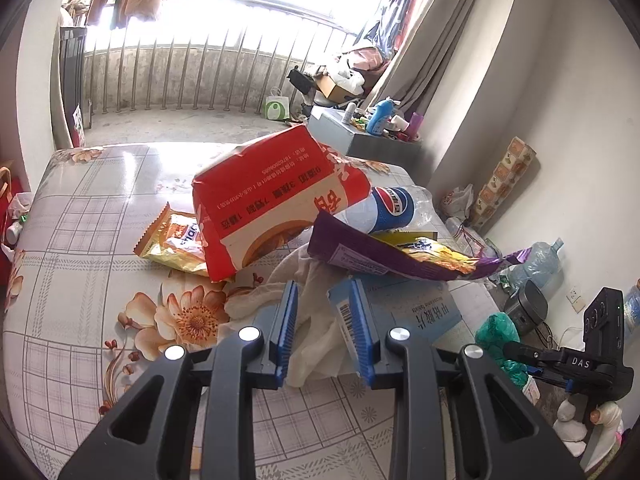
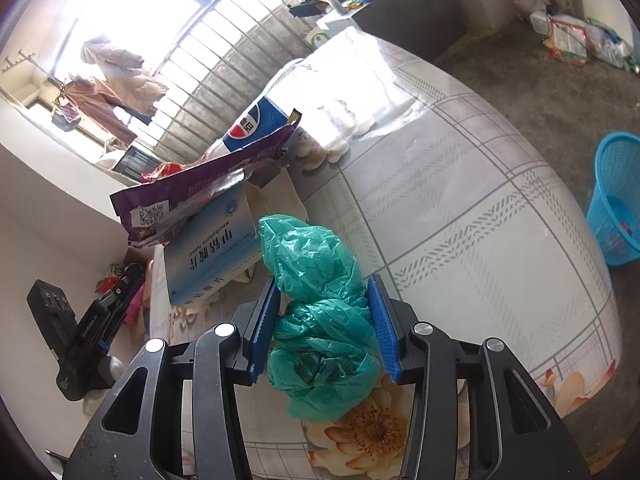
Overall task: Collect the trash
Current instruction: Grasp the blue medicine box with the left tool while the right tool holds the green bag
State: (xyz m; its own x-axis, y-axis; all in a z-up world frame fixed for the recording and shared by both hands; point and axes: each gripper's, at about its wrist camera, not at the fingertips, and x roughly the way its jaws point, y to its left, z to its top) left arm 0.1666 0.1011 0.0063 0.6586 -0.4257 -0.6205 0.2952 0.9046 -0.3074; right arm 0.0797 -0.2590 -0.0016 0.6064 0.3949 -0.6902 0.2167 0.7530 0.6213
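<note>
Right wrist | fingers [image 2: 325, 322] clamp green plastic bag [image 2: 316, 280] | left fingers [image 1: 324, 330] grip white cloth [image 1: 316, 320]

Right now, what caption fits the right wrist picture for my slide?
Right gripper clamps a crumpled green plastic bag over the flowered tablecloth, blue basket waiting nearby.

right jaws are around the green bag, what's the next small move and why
Probably carry the green plastic bag right and down toward the blue basket on the floor beside the table. The right gripper already has the bag clamped between its jaws, and the basket looks like the nearest bin.
</note>
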